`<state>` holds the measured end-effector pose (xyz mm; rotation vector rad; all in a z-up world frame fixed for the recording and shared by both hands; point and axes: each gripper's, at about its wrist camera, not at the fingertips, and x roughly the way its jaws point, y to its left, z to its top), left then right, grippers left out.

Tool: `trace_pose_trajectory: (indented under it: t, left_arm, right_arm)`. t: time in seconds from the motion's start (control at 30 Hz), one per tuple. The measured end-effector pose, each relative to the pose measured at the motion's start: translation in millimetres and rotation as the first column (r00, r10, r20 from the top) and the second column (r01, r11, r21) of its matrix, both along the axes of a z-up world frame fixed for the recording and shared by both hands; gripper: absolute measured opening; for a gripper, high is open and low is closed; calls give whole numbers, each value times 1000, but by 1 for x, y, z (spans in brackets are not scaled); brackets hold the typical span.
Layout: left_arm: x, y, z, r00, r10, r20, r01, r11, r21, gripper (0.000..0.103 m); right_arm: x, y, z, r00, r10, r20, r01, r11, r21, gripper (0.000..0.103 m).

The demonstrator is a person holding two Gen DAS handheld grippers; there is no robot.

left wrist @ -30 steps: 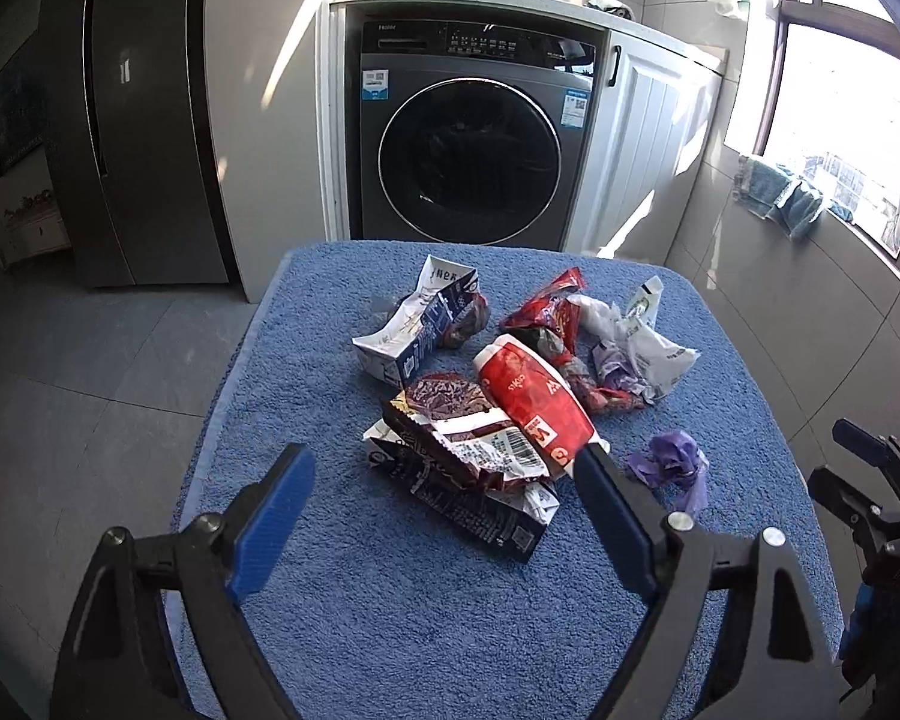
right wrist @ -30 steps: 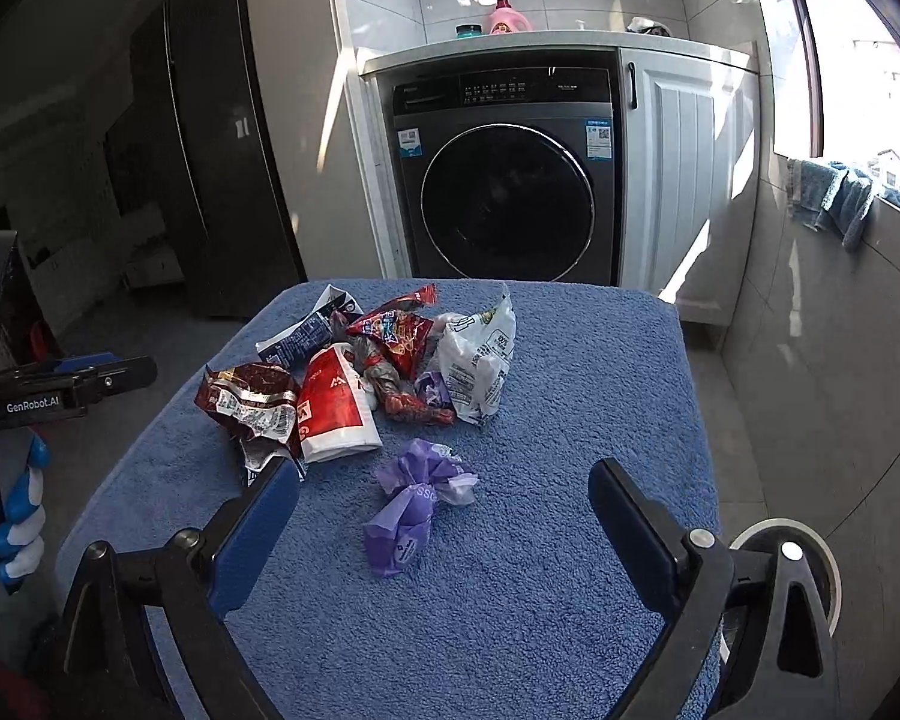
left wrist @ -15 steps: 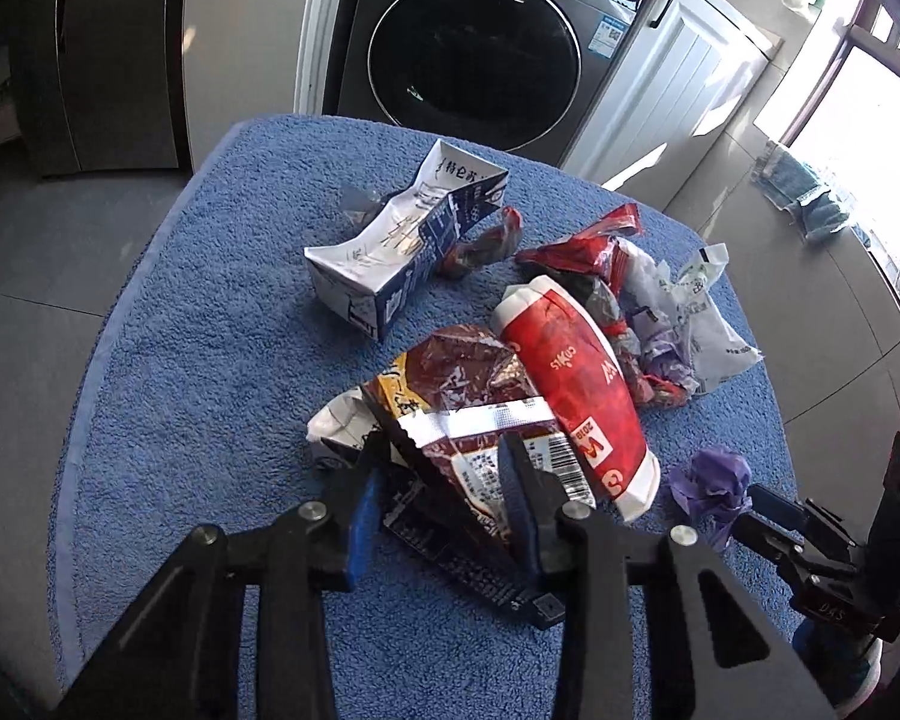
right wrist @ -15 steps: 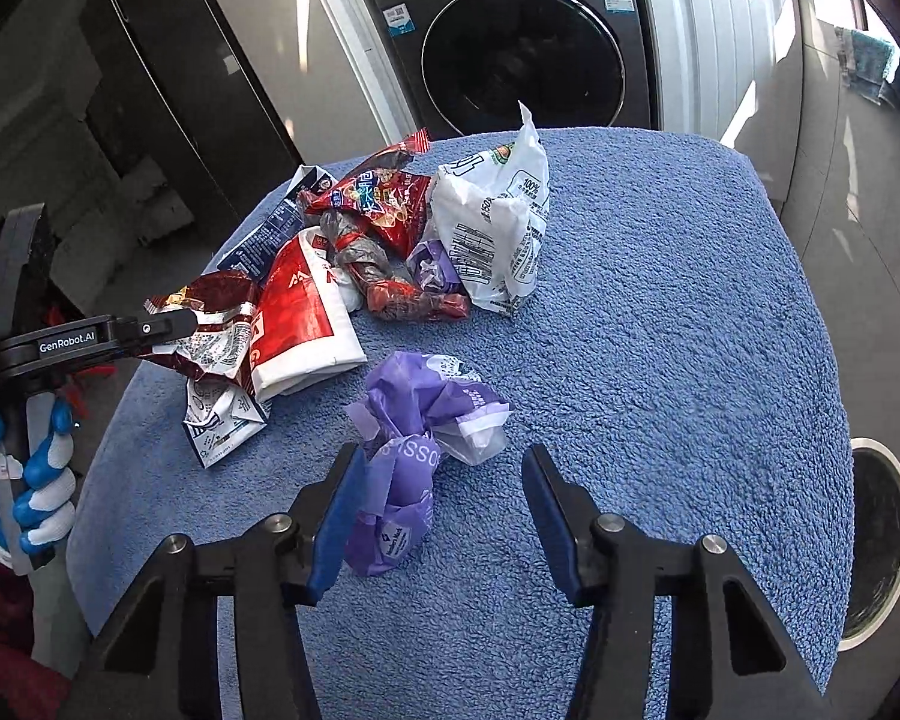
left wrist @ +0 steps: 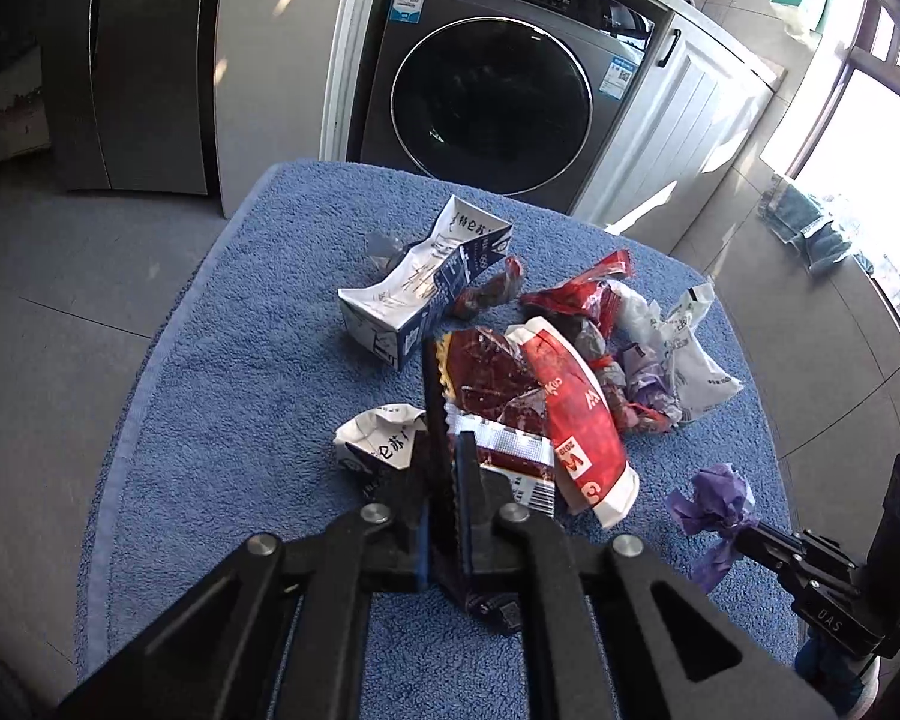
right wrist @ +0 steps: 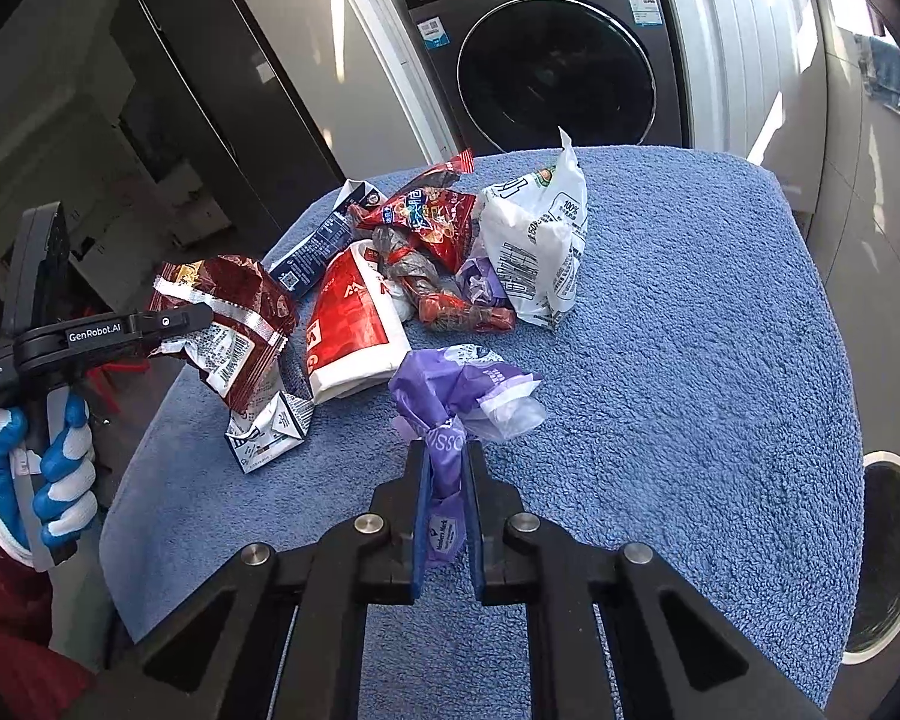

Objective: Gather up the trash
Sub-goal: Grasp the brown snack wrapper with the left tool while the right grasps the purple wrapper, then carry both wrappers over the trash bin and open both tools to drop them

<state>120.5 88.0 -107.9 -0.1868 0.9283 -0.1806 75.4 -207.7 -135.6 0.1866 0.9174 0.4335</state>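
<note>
A pile of trash lies on a blue towel-covered table (left wrist: pixel 240 360). My left gripper (left wrist: pixel 447 450) is shut on a dark red foil snack wrapper (left wrist: pixel 486 378), lifted above the towel; it also shows in the right wrist view (right wrist: pixel 228 300). My right gripper (right wrist: pixel 444 456) is shut on a crumpled purple wrapper (right wrist: pixel 456 390), also seen in the left wrist view (left wrist: pixel 714 498). Still lying there are a red-and-white bag (left wrist: pixel 576 414), a white-and-blue carton (left wrist: pixel 426 276), a small crumpled carton (left wrist: pixel 378 438), a red snack bag (right wrist: pixel 432 210) and a white bag (right wrist: pixel 540 246).
A grey washing machine (left wrist: pixel 492 96) stands behind the table beside a white cabinet (left wrist: pixel 690 120). A dark fridge (left wrist: pixel 144 60) is at the left. A round bin opening (right wrist: pixel 888 546) sits on the floor to the table's right.
Both grippers have closed: the left on the dark red wrapper and raised it, the right on the purple wrapper. A small crumpled carton is now uncovered beneath the lifted wrapper.
</note>
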Motion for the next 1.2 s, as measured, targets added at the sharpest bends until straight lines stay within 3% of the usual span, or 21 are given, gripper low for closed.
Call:
trace_pose_trajectory:
  t: [0.2,0.4,0.53,0.67,0.83,1.0,1.13,1.2]
  left_arm:
    - [-25,-14,39,996,-31,88,30,999,11,6]
    - [-39,-77,80,970,-168,173,161,985,54,6]
    - [-38,-148,99,933,-304,194,293,952,86,6]
    - [-32,-236,104,877,-444,184,429,895,121,6]
    - [-26,-350,82,798,-590,125,571,806,159,6]
    - [-15,-446,35,731,-682,29,669,723,172,6]
    - [-2,-504,-9,701,-712,-52,708,684,173,7]
    - [5,-526,-31,695,-713,-92,717,677,168,9]
  right_arm:
    - [-29,-11,37,994,-26,111,26,1000,-5,10]
    - [-65,-59,72,967,-125,221,131,991,-13,9]
    - [-90,-114,87,928,-256,271,271,962,-20,9]
    - [-112,-181,89,877,-387,287,412,910,-33,9]
    - [-126,-256,72,816,-516,262,552,830,-85,9]
    - [-117,-310,30,787,-590,181,613,783,-111,9]
    - [-100,-337,-12,773,-626,103,635,764,-118,9]
    - [-90,-348,-32,764,-642,67,644,755,-124,9]
